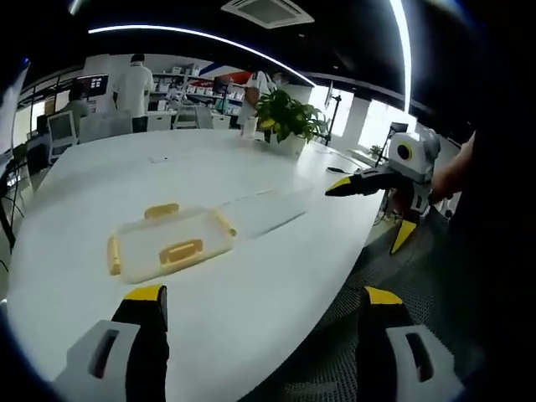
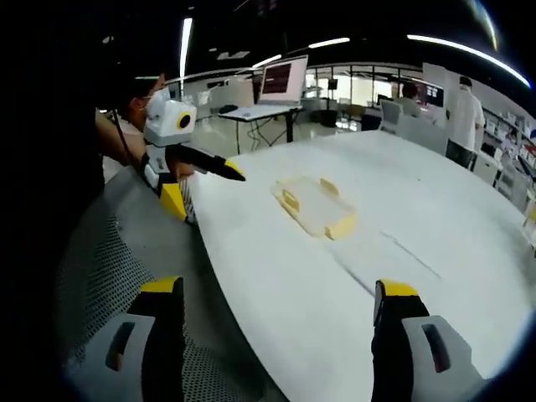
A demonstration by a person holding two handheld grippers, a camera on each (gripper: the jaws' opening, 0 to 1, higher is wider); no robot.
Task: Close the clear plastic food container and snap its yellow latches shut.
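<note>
A clear plastic container part (image 1: pixel 172 241) with yellow latches (image 1: pixel 180 250) on its sides lies flat on the white table (image 1: pixel 100 176). A second clear piece (image 1: pixel 268 211) lies touching its right end, faint against the table. In the right gripper view the latched part (image 2: pixel 311 205) sits mid-table, the faint clear piece (image 2: pixel 406 255) to its right. My left gripper (image 1: pixel 264 306) is open, short of the container and holding nothing. My right gripper (image 2: pixel 280 297) is open and empty too. It also hangs off the table's right edge (image 1: pixel 368 215); the left gripper (image 2: pixel 205 191) hovers by the near edge.
A potted plant (image 1: pixel 286 117) stands at the table's far side. People (image 1: pixel 134 84) stand and sit by desks and monitors behind. A laptop (image 2: pixel 280 79) rests on a far desk. The table's curved edge (image 1: pixel 335 276) drops to dark mesh flooring (image 2: pixel 109 251).
</note>
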